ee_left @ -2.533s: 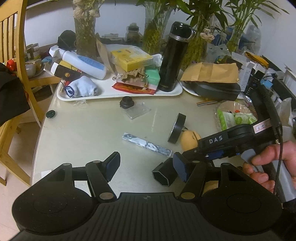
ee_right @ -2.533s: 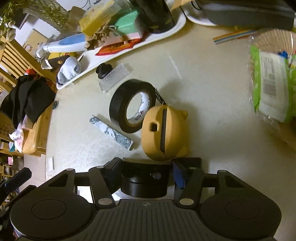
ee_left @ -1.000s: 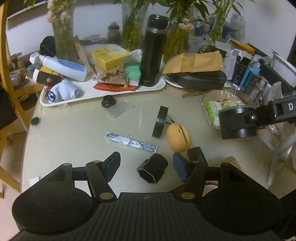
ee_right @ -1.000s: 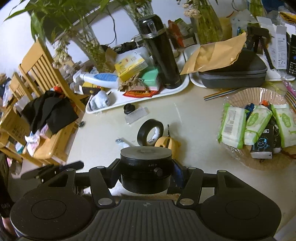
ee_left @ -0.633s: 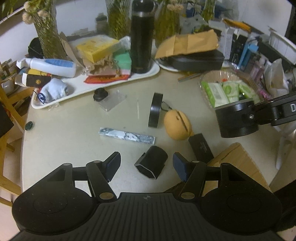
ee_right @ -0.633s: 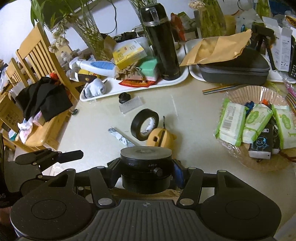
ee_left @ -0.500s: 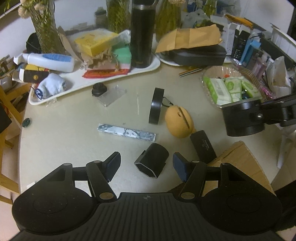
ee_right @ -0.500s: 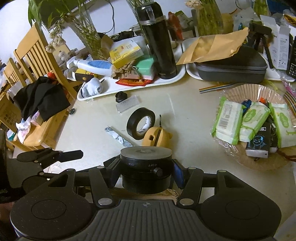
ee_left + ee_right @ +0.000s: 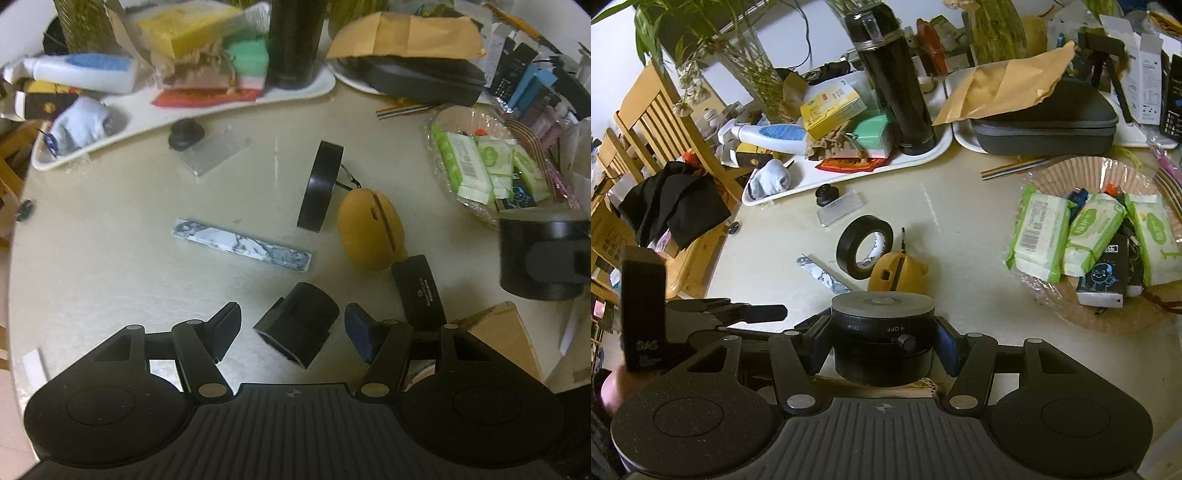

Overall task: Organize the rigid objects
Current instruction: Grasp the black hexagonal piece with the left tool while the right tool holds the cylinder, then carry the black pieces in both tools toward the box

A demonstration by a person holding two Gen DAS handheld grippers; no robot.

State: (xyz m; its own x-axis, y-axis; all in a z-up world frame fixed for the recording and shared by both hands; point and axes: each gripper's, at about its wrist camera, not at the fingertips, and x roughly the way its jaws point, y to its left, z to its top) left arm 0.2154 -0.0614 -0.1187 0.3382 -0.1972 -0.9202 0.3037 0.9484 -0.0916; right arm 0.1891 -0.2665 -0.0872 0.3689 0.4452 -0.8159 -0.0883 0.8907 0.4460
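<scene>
Right wrist view shows the right tongs (image 9: 882, 345) clenched on a black round puck (image 9: 882, 332), lifted clear of the desk (image 9: 960, 236), probably for carrying to the cardboard box (image 9: 495, 332) at the desk's edge; the left tongs (image 9: 291, 326), released and empty, hang astride a black hexagonal tube (image 9: 297, 328) lying flat, seemingly lined up to grasp it.

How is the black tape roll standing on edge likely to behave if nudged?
The black tape roll stands on its narrow rim, so it would probably roll or topple flat. It leans near the yellow case, which may block rolling that way. Likely light and rigid.
</scene>
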